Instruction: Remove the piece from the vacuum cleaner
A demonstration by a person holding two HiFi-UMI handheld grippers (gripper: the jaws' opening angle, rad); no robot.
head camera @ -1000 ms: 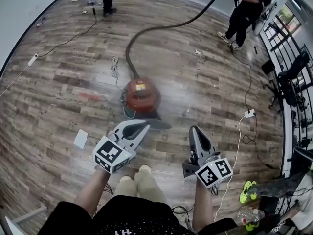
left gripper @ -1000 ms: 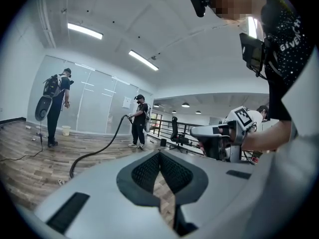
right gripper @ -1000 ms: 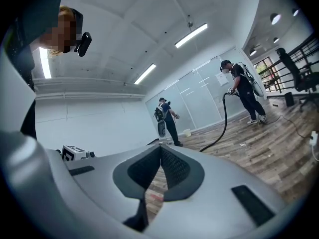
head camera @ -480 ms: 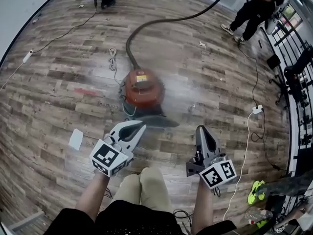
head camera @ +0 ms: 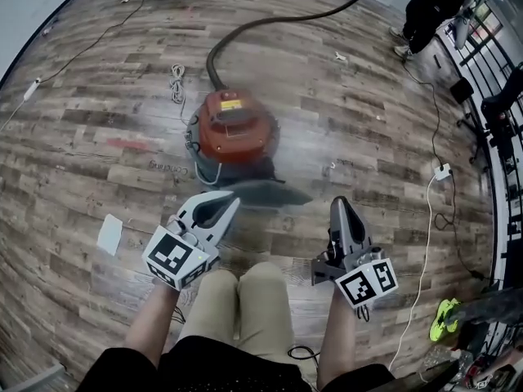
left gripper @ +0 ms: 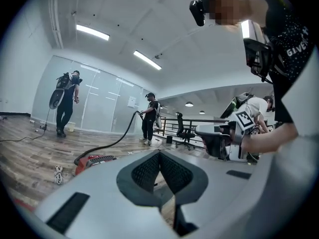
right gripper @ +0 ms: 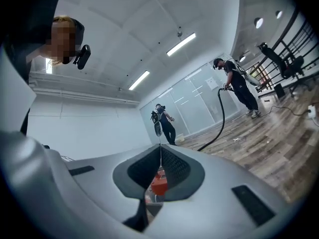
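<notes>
The red canister vacuum cleaner (head camera: 233, 131) stands on the wooden floor, and its black hose (head camera: 270, 21) runs off to the far right. A dark grey flat part (head camera: 265, 192) lies at its near side. My left gripper (head camera: 230, 202) is shut and empty, its tip just short of that grey part. My right gripper (head camera: 339, 206) is also shut and empty, to the right of the vacuum and apart from it. In the left gripper view the vacuum (left gripper: 93, 160) sits low on the left. The right gripper view shows the vacuum (right gripper: 159, 182) through the gap below the closed jaws.
A white sheet (head camera: 109, 233) lies on the floor to the left, and a coiled cord (head camera: 176, 80) beside the vacuum. A power strip (head camera: 442, 171) with its cable lies to the right. A person (head camera: 431, 6) holds the hose's far end. My knees (head camera: 245, 300) are between the arms.
Both grippers have sunk toward the floor, still shut. The view has dropped with them, so the vacuum looks larger and nearer.
</notes>
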